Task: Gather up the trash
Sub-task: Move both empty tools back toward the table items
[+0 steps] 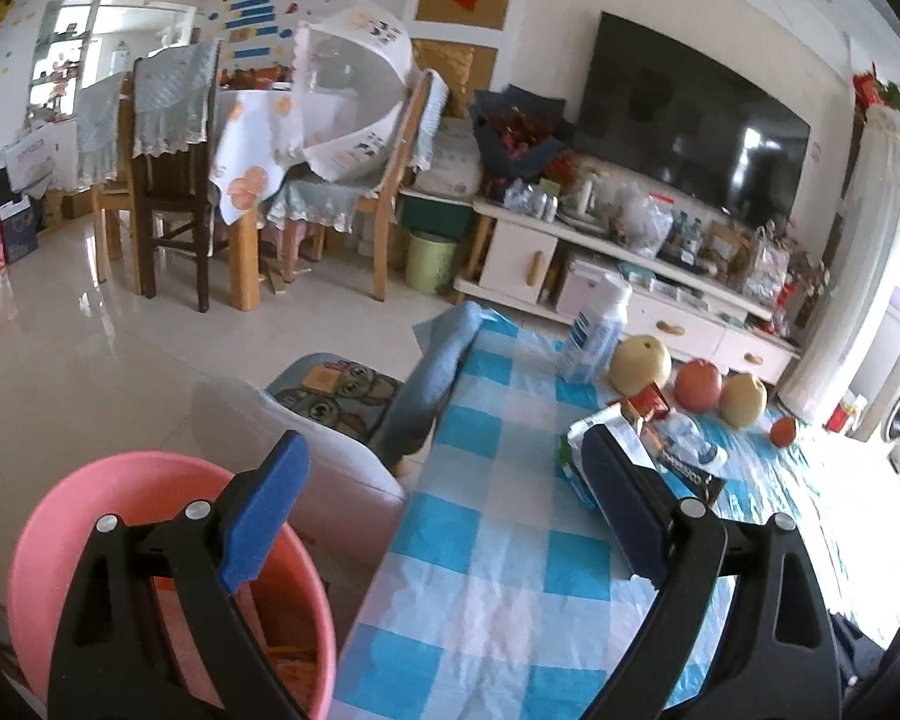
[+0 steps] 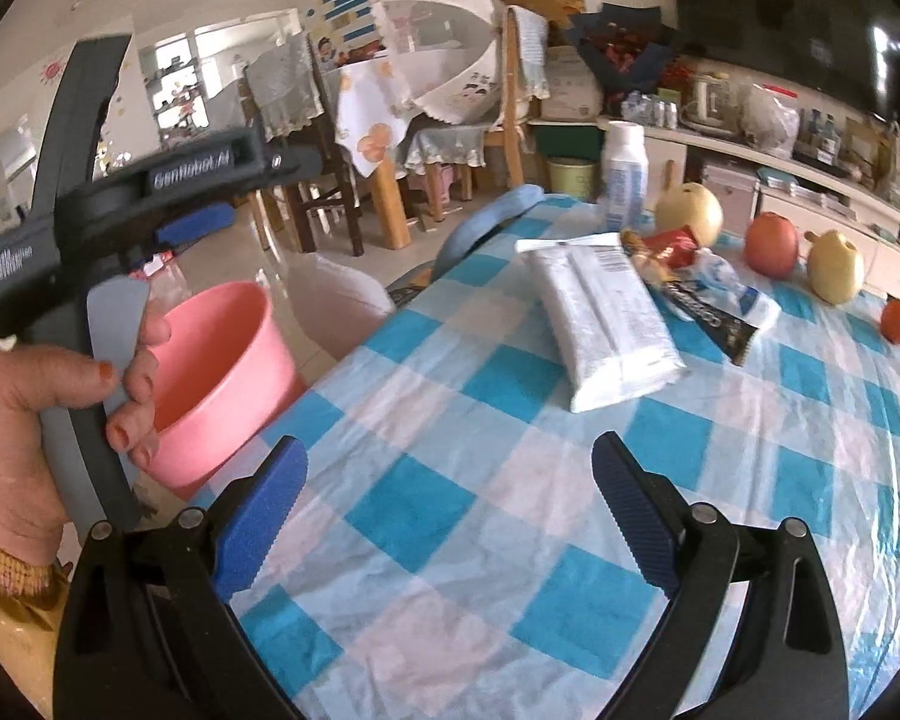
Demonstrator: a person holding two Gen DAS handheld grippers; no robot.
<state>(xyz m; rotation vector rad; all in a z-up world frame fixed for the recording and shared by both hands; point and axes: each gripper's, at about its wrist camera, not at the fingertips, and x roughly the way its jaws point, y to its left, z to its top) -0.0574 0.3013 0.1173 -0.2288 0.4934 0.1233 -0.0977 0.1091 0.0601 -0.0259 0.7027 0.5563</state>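
While both my grippers hang over the crinkly blue-and-white checked tablecloth [image 2: 450, 396], nothing is pinched: left gripper [image 1: 444, 516] jaws spread wide, one ribbed blue pad above the smooth round pink plastic bin [image 1: 168, 576] at the table's left edge, orange scraps inside. Right gripper [image 2: 447, 510] jaws also spread, empty. Trash sits mid-table: flat white plastic tissue pack [image 2: 603, 324], red foil wrapper [image 2: 672, 246], glossy black bar wrapper [image 2: 714, 324], crumpled clear bottle [image 2: 729, 288]. Behind: upright white bottle [image 2: 624, 177], then round pears, an apple, a small orange
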